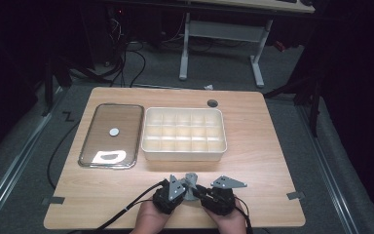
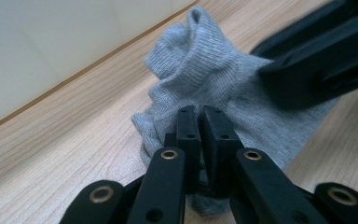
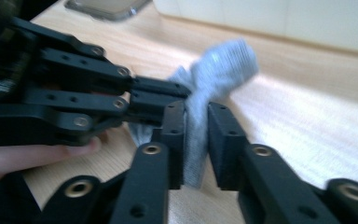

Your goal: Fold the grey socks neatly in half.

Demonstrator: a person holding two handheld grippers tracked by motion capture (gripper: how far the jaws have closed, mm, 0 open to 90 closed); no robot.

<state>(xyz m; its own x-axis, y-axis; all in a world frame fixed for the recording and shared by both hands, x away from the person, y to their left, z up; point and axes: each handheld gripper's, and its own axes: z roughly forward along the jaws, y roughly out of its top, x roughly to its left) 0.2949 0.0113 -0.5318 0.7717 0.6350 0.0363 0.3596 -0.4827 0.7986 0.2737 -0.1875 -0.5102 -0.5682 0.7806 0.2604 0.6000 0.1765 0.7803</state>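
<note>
Claws, left (image 2: 201, 122) and right (image 3: 196, 135), both clamp grey sock (image 1: 190, 183) over wooden table (image 1: 253, 161).

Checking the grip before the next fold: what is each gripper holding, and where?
Both hold the grey sock: left gripper pinches its bunched lower edge, right gripper its middle.

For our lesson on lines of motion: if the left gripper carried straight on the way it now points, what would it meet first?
The left gripper, shut on the grey knitted sock, would probably first meet the cream plastic compartment box beyond it, though depth is unclear.
</note>
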